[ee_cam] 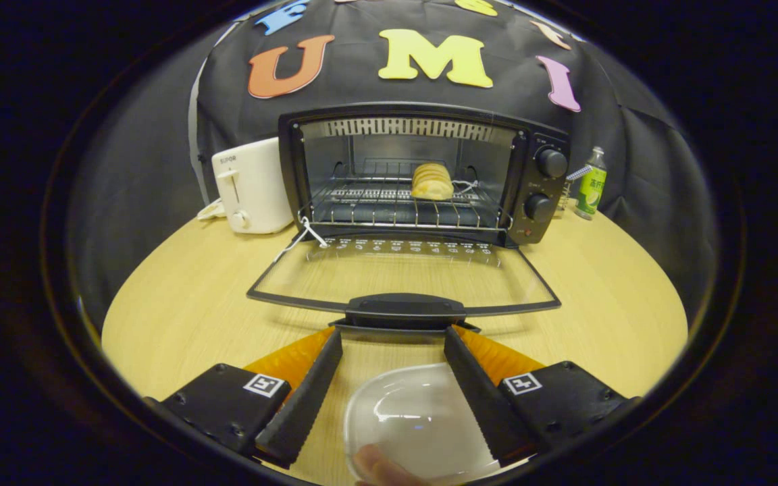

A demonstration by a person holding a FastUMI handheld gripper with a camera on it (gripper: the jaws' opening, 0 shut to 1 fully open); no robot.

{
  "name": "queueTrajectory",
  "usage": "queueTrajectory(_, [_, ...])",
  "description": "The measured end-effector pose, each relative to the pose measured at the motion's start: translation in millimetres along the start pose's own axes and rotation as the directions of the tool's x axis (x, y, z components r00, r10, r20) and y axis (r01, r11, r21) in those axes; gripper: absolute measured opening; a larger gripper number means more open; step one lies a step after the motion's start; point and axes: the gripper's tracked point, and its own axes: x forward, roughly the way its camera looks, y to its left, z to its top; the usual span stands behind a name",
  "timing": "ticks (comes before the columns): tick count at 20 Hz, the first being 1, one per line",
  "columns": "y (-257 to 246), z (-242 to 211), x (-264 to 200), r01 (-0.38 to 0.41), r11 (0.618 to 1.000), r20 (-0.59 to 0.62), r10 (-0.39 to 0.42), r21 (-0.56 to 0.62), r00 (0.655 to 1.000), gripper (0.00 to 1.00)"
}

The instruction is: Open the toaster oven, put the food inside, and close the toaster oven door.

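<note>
The black toaster oven stands at the back of the round wooden table with its glass door folded down flat toward me. A yellow bread roll lies on the wire rack inside. My gripper is open, its fingertips just short of the door's black handle, touching nothing. Between the fingers, lower down, sits an empty clear plastic dish with a person's fingertip on its near rim.
A white toaster stands left of the oven. A green-labelled bottle stands to its right near the oven's two knobs. The booth's black cloth hangs behind. Bare tabletop lies on both sides of the door.
</note>
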Motion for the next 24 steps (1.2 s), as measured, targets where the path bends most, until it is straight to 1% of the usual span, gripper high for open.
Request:
queueTrajectory(5, [-3, 12, -5, 0.025, 1.000, 0.021, -0.025, -0.015, 0.999, 1.00])
queueTrajectory(7, [-4, 26, -11, 0.036, 0.999, 0.090, -0.033, -0.031, 0.995, 1.00])
queueTrajectory(10, [-2, 59, -14, 0.072, 0.992, 0.218, -0.049, -0.101, 0.975, 1.00])
queueTrajectory(12, [-3, 65, -13, 0.111, 0.984, 0.252, -0.073, -0.142, 0.965, 1.00])
queueTrajectory(14, [-1, 70, -16, 0.127, 0.981, 0.279, -0.082, -0.149, 0.957, 1.00])
queueTrajectory(19, [-1, 65, -13, 0.101, 0.990, 0.262, -0.071, -0.103, 0.962, 1.00])
queueTrajectory(21, [-1, 72, -14, 0.112, 0.986, 0.289, -0.072, -0.124, 0.955, 1.00])
queueTrajectory(24, [-1, 89, -17, 0.127, 0.981, 0.352, -0.069, -0.145, 0.933, 1.00])
